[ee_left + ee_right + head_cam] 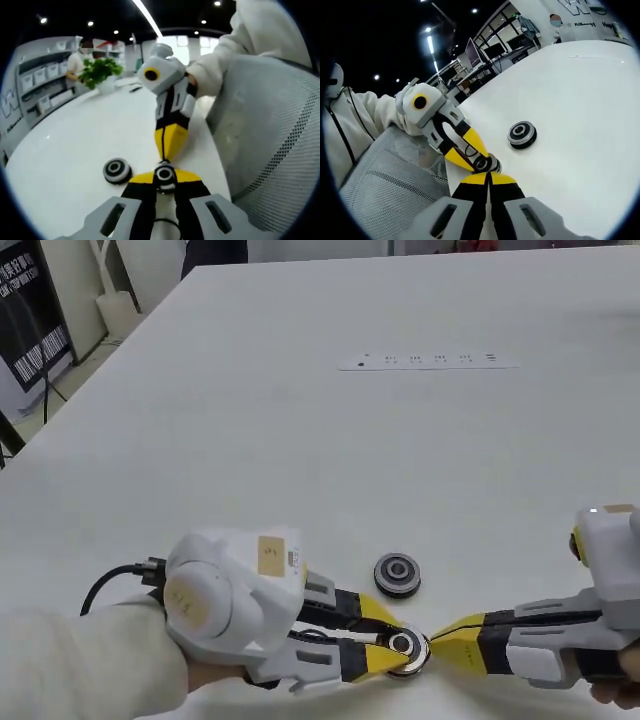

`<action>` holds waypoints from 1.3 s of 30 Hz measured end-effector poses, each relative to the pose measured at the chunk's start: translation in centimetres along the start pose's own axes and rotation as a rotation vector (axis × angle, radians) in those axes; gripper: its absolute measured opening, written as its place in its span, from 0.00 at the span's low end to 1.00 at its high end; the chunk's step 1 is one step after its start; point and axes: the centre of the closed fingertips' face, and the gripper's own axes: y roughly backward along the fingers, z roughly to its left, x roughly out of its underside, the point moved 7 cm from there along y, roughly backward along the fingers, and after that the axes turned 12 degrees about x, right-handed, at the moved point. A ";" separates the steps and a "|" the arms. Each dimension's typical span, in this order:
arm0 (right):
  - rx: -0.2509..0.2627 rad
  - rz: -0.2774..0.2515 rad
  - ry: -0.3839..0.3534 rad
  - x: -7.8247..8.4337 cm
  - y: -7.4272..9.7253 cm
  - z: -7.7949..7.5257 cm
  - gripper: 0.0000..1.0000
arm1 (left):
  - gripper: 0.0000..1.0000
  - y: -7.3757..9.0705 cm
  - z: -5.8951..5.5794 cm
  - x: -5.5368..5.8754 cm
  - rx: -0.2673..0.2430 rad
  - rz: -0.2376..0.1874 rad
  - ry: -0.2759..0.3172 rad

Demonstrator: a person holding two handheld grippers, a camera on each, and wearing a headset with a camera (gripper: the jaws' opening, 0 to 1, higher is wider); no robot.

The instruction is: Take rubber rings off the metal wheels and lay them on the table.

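Left gripper (400, 647): held in a white-sleeved hand (215, 675). Its yellow-tipped fingers (141, 178) are clenched on a small metal wheel (403, 643), one finger on each side of the rim.
Held wheel: upright between the left fingertips, just clear of the white table (300, 440). Its hub faces the left gripper's own camera, where it sits dead centre between the two pads (165, 174).
Right gripper (443, 645): comes in from the opposite side with its two fingers pressed flat together and no gap between the yellow tips (489, 176).
Contact: the closed right tips touch the edge of the held wheel, directly across from the left fingers. Whether a rubber ring is pinched between them cannot be told.
Second wheel (397, 574): lies flat on the table with a black rubber ring around its metal hub. It is just beyond both sets of fingertips and touches neither. From the left fingers it lies to their left (117, 170); from the right fingers it lies ahead and to their right (522, 134).
Each gripper seen from the other: the right gripper (164, 158) points down at the wheel from above, and the left gripper (484, 163) reaches in from the upper left.
Table: a printed strip (430, 362) lies far beyond the fingertips, well apart from both wheels.
Surroundings: a grey mesh chair back (270, 130) stands near the person.
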 end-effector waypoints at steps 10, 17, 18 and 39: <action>-0.004 0.001 0.005 -0.2 -0.2 0.3 0.00 | 0.13 0.0 0.0 0.0 0.004 -0.001 -0.003; -0.006 0.000 0.016 -0.3 -0.2 0.4 0.00 | 0.13 -0.1 0.0 -0.1 0.004 -0.005 -0.001; -0.007 0.001 0.019 -0.3 -0.2 0.4 0.00 | 0.13 -0.1 0.0 -0.1 0.004 -0.005 0.000; -0.029 -0.007 0.083 -0.8 -0.6 1.1 0.00 | 0.13 0.0 0.2 0.1 0.004 -0.009 0.000</action>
